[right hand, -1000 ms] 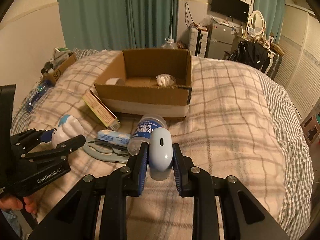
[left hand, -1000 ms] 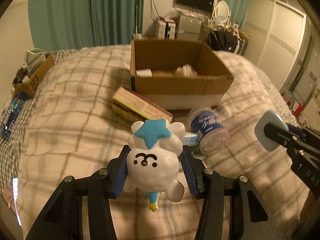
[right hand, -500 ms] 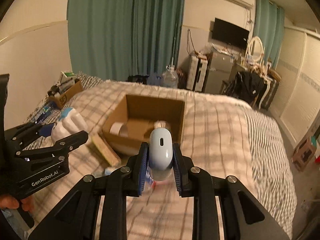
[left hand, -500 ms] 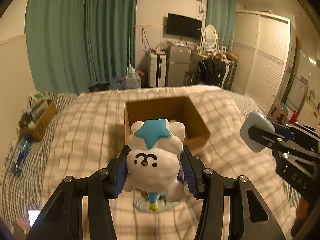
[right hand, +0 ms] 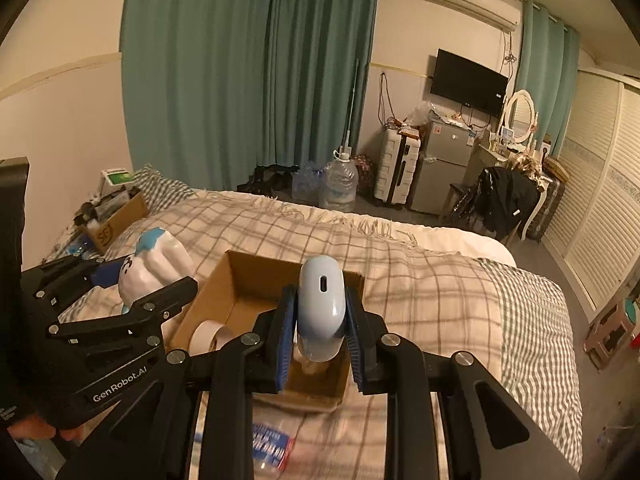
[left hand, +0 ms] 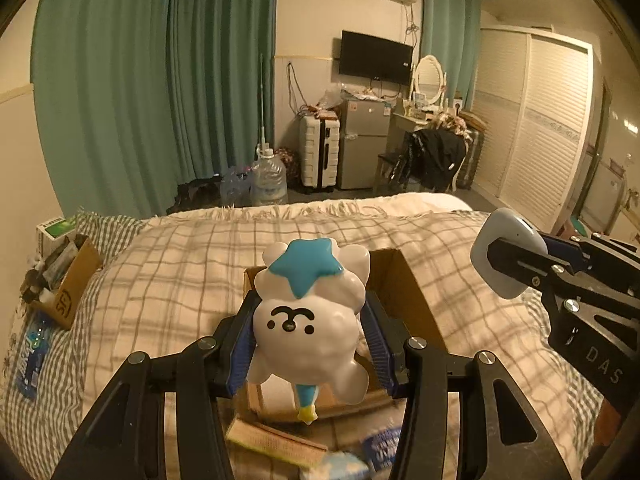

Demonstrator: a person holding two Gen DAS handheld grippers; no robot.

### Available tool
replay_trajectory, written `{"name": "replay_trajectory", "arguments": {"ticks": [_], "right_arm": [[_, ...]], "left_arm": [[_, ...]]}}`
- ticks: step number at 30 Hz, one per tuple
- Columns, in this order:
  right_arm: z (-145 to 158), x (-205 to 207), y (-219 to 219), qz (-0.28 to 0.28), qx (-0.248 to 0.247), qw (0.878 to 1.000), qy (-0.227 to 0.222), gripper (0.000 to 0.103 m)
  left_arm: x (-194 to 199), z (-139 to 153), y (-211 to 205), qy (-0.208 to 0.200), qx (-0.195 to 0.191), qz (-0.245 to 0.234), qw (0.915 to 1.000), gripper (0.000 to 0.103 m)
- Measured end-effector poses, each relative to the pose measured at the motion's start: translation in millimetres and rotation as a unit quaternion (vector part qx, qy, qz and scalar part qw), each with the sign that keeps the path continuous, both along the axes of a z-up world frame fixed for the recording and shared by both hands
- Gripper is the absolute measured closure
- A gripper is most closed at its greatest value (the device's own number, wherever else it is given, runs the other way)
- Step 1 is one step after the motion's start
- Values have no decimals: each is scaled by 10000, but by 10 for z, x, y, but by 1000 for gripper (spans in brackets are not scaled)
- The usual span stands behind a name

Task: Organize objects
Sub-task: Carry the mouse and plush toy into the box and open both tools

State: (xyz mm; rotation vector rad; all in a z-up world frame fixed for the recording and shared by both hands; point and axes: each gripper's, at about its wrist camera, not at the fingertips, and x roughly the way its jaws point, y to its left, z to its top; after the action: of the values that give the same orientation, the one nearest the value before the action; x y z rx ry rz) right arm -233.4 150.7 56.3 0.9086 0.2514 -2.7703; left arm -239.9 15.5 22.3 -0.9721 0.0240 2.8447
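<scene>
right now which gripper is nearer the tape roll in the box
Right, as a judgement. The right gripper is above the box, with the tape roll just left of its fingers. The left gripper is farther left, beyond the box's edge.

A white toy figure (left hand: 306,328) with a blue star on its head and a small black face is held upright, off the bed, above the near left part of an open cardboard box (right hand: 248,280). A pale blue, rounded case (right hand: 322,304) with a slot in its end is held over the box's near right part.
</scene>
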Motion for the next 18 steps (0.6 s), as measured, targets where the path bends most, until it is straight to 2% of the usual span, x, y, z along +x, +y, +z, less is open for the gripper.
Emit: {"name": "replay_trajectory", "arguments": {"ticks": [5, 10, 14, 16, 18], "right_arm": [[-248, -402, 0, 5, 39, 9998, -209, 80], [-682, -764, -57, 66, 102, 9983, -564, 80], [-1002, -973, 18, 25, -120, 9963, -848, 80], [-1092, -994, 20, 46, -138, 9962, -861, 80], [-1134, -1003, 50, 40, -229, 9958, -886, 78]], "left_arm": [[-298, -242, -14, -158, -89, 91, 9998, 52], [-589, -584, -62, -455, -139, 265, 9985, 52], [-768, -847, -71, -710, -169, 337, 9968, 52], [-787, -927, -43, -751, -146, 262, 9967, 51], [-778, -969, -27, -741, -131, 215, 9969, 44]]}}
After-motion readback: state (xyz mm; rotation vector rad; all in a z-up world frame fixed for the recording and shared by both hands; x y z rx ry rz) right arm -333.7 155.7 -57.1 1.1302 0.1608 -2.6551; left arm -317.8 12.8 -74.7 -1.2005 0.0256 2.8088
